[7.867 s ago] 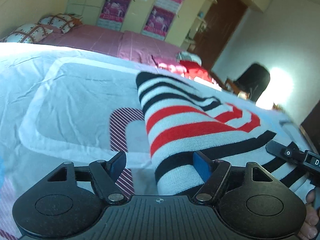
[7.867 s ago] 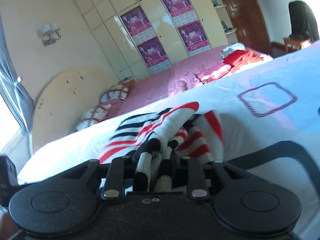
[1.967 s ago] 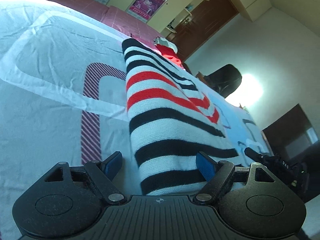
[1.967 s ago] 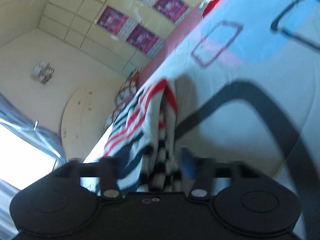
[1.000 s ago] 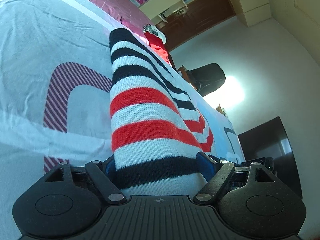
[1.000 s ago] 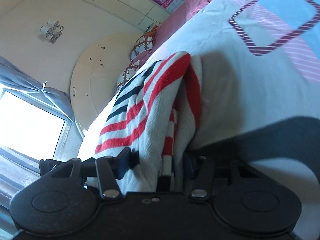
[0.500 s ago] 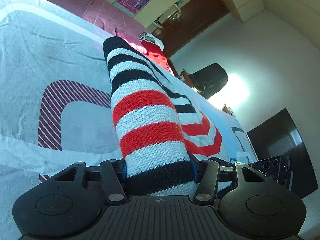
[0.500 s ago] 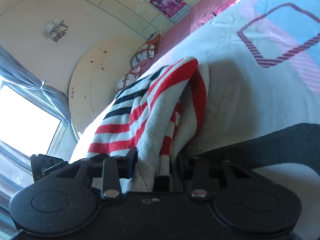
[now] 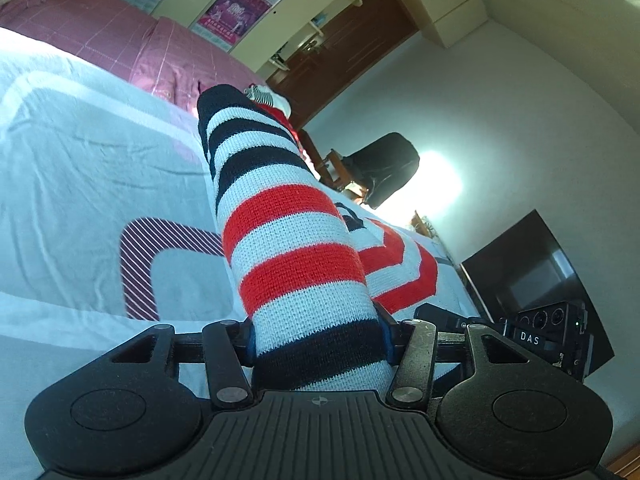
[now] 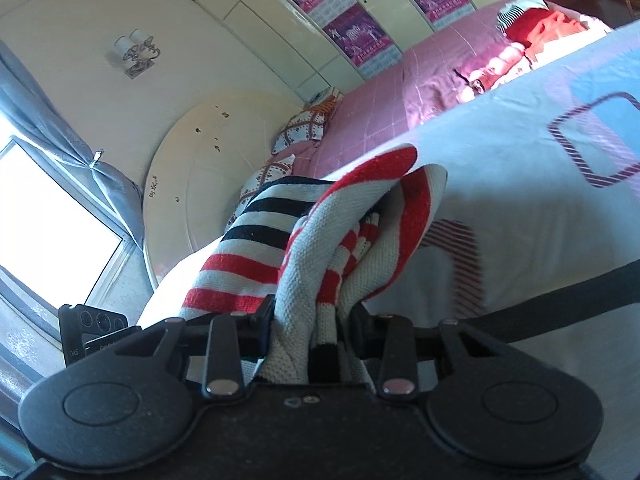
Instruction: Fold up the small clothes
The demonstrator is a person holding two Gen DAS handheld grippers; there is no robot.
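Observation:
A small knitted sweater (image 9: 288,248) with black, white and red stripes lies folded on the pale patterned bedsheet (image 9: 80,168). My left gripper (image 9: 318,340) is shut on its near end, the fabric bunched between the blue pads. My right gripper (image 10: 314,334) is shut on the other end of the same sweater (image 10: 332,240), where several layers hang between the jaws. The right gripper's body shows at the right in the left wrist view (image 9: 536,332).
A pink bed cover (image 10: 400,92) with patterned pillows (image 10: 304,128) lies beyond the sheet. A red and striped heap of clothes (image 10: 532,20) sits at its far end. A dark chair (image 9: 384,164) and a black screen (image 9: 532,276) stand to the right.
Both grippers closed on the sweater's ends over the last second and have lifted it a little off the sheet.

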